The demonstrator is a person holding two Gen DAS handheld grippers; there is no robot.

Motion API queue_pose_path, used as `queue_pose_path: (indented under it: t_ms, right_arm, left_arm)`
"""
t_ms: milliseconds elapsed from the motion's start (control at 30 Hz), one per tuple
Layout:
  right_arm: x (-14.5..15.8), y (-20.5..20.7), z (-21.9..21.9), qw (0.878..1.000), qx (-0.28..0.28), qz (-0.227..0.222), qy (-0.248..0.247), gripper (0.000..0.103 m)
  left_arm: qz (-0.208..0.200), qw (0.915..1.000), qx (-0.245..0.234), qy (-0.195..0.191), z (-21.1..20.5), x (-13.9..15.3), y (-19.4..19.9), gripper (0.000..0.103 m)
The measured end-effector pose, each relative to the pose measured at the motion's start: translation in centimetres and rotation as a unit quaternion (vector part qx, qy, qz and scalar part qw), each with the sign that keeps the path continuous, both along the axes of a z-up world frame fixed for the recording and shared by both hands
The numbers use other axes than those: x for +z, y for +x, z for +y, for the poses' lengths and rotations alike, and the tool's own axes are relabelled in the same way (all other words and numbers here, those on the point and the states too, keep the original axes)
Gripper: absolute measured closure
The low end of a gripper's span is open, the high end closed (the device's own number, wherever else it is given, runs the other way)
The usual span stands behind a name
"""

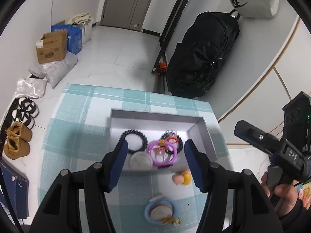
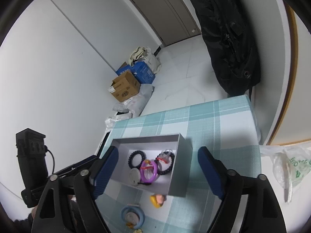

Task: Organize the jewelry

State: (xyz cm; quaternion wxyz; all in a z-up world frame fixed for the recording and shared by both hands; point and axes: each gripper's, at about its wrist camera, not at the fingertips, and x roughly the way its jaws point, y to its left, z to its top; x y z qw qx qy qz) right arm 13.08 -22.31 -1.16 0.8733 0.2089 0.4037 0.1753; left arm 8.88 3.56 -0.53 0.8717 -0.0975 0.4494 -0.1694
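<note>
both grippers hover with fingers apart, empty: left gripper [image 1: 155, 155], right gripper [image 2: 157, 170]. nearest on the checked bench [image 1: 77, 136] lies a blue ring [image 1: 161, 209], then a pink-yellow charm [image 1: 182, 177]; beyond, the grey tray [image 1: 210, 136] holds a purple bangle [image 1: 162, 154] and black beaded bracelets [image 1: 134, 140].

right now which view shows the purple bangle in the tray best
The left wrist view: the purple bangle sits large and central between the open gripper fingers. The right wrist view shows it smaller and more foreshortened inside the grey tray.
</note>
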Motion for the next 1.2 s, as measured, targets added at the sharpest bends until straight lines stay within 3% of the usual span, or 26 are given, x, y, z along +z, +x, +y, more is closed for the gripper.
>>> queue_pose_path:
  t_ms: [400,567,733,933,1200]
  right_arm:
    - [0.8,-4.6,0.2,0.999,-0.011,-0.023,-0.025,0.006]
    - [0.5,-6.0,0.4,0.999,-0.016,-0.020,-0.027,0.003]
    - [0.1,-6.7,1.0,0.999,-0.007,-0.015,-0.044,0.003]
    - [-1.8,-6.9,1.8,0.997,0.008,0.025,-0.070,0.003]
    - [-2.9,-7.6,1.4,0.997,0.006,0.035,-0.073,0.003]
  left_arm:
    - [-0.022,0.9970,0.007,0.075,-0.3,-1.0,-4.4,0.047]
    - [-0.015,0.9976,-0.007,0.068,0.0,-1.4,-5.6,0.046]
    - [0.025,0.9984,-0.002,0.051,0.7,-2.8,-5.7,0.046]
    - [0.065,0.9975,-0.004,0.027,0.7,-4.2,-5.3,0.046]
    - [0.062,0.9957,-0.037,0.058,-1.5,-4.6,-5.5,0.046]
